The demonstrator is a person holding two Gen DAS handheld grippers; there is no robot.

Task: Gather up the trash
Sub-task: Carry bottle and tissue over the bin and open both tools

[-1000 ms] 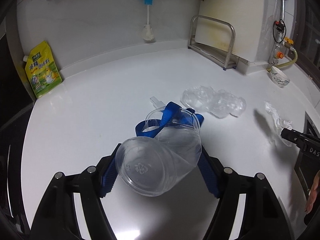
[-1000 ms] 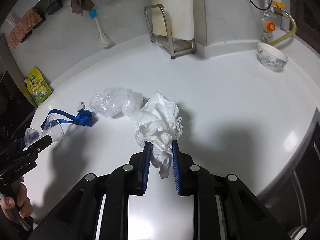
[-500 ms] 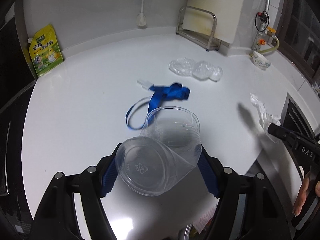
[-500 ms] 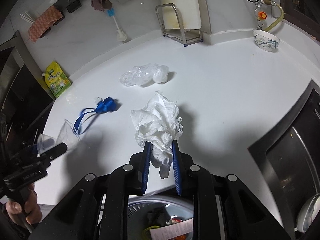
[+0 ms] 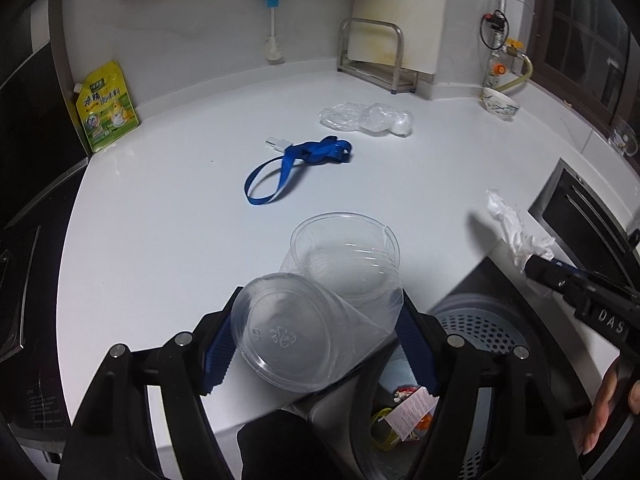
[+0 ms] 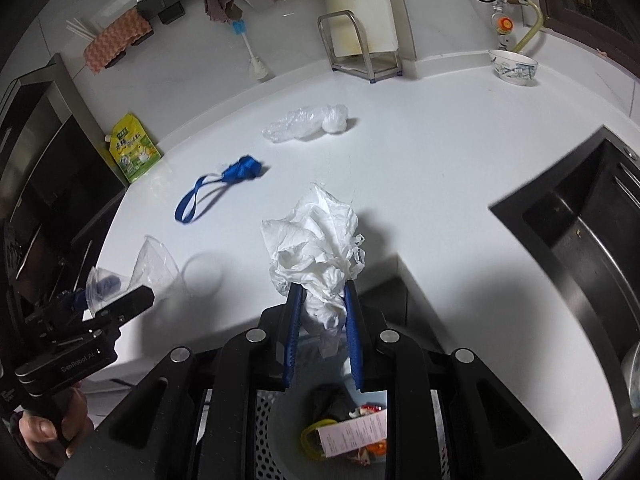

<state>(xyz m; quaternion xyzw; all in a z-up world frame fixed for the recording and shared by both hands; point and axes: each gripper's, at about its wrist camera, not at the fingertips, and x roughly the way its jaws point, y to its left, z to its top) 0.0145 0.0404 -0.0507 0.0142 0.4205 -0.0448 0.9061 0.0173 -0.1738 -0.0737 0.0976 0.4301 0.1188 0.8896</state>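
Both grippers have pulled back toward the near edge of the white worktop point(image 5: 168, 208) since half a second ago, so a grey perforated trash bin point(image 6: 264, 432) below that edge now fills more of each view. Left gripper point(image 5: 316, 344) clamps the clear plastic cup point(image 5: 320, 312) on its side, blue pads point(image 5: 218, 350) pressed on its walls, cup over the near edge. Right gripper point(image 6: 322, 336) pinches the crumpled white paper tissue point(image 6: 316, 248), jaws narrow, tissue directly above the bin opening. Bin holds a printed receipt point(image 6: 356, 432), a yellow ring and other scraps.

Left on the worktop: blue fabric lanyard point(image 5: 296, 164) with white clip near the middle, crumpled clear plastic film point(image 5: 366, 118) just beyond it toward the back. Yellow-green refill pouch point(image 5: 106, 106) leans at the back left corner against the wall. Metal rack point(image 5: 376, 56) with a white cutting board stands at the back edge, blue-handled brush point(image 5: 273, 26) hangs on the wall. Patterned ceramic bowl point(image 6: 514, 66) sits at the back right by the gas valve and hose. Dark sink point(image 6: 580, 248) cuts into the right side. Cloths hang on a rail above.
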